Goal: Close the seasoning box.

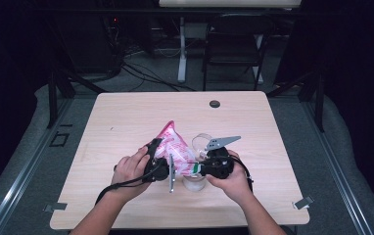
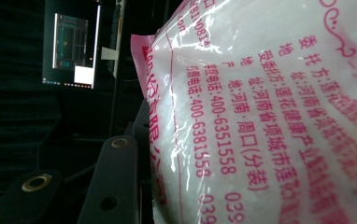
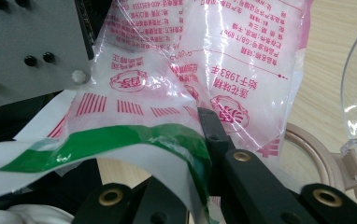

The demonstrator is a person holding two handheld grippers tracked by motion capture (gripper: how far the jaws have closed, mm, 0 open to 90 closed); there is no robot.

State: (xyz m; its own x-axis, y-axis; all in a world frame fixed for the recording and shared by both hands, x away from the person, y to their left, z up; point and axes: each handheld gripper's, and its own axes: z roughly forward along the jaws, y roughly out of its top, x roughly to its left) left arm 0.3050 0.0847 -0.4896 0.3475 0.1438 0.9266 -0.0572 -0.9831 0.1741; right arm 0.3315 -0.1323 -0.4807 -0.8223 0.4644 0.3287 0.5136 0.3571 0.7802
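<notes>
Two hand-held grippers share one pink-printed bag (image 1: 174, 147) above the bench (image 1: 126, 122): the left hand-held gripper (image 1: 159, 157) clamps its body while the right hand-held gripper (image 3: 203, 140) pinches the green-edged corner, apparently to tear it over the clear container (image 1: 195, 182)
</notes>
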